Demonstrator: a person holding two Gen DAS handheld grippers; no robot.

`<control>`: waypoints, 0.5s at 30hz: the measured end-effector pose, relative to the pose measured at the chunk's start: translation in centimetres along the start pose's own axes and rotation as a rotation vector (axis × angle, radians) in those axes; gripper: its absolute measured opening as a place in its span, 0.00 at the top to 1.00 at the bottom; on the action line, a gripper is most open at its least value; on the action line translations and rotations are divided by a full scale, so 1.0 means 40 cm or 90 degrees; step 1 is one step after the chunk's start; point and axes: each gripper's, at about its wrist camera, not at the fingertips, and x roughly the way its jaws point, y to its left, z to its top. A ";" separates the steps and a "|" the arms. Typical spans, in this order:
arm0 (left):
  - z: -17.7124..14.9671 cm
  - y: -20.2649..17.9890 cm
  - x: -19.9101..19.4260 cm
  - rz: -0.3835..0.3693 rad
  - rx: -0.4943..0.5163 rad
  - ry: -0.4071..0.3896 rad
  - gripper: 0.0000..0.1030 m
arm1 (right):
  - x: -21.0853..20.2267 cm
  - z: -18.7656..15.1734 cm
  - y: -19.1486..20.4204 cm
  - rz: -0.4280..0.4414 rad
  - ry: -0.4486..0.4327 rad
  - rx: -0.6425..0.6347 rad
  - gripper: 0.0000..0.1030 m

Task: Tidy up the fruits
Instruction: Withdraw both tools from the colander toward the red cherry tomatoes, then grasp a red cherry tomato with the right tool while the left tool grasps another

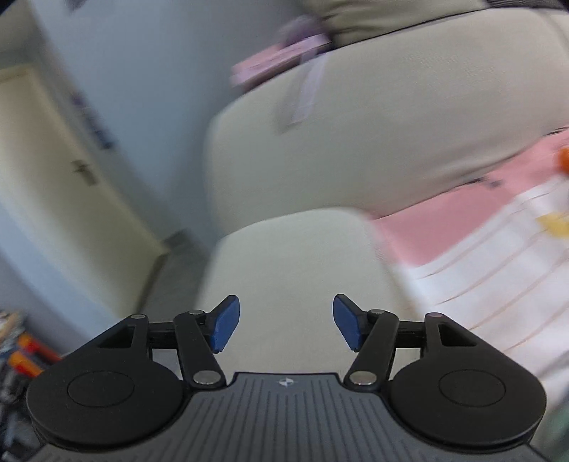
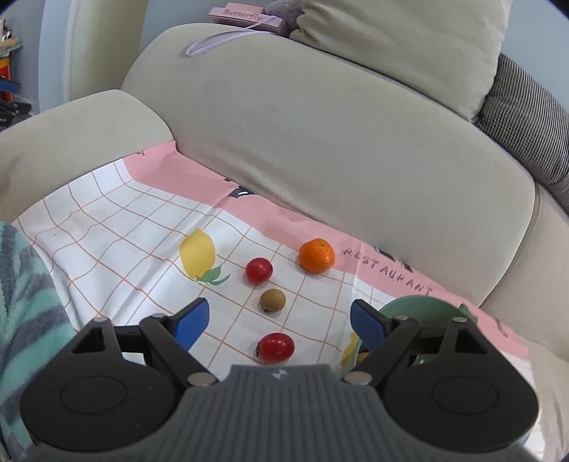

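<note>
Broadly, a beige sofa [image 2: 320, 149] fills both views, its seat covered by a cloth [image 2: 117, 231] with a pink border and a white grid printed with lemons. In the left wrist view everything is smeared by blur — the sofa arm lies straight ahead, the cloth shows at the right edge, and a pale door [image 1: 53, 170] stands off to the left.

On top of the backrest lies a pink box [image 2: 245, 16] lettered "Butterfly". A teal striped blanket [image 2: 25, 302] bunches at the cloth's left side. A green bowl [image 2: 419, 309] sits on the cloth near its pink border, partly hidden behind the right gripper's right finger.

The fruits lie loose on the grid, none in the bowl as far as can be seen: an orange [image 2: 316, 256] at the edge of the pink border, a red fruit [image 2: 259, 270] to its left, a small brown fruit [image 2: 272, 300] just below that, and a second red fruit [image 2: 275, 348] nearest the camera.

The right gripper [image 2: 279, 321] hovers over the cloth with its jaws spread wide — the nearest red fruit sits between them in the view, untouched. The left gripper [image 1: 286, 321] is also parted, with nothing between its blue pads [image 1: 224, 327].
</note>
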 end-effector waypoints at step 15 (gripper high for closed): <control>0.205 -0.361 -0.036 -0.305 0.182 -0.074 0.41 | 0.072 -0.054 -0.012 0.043 0.041 0.054 0.53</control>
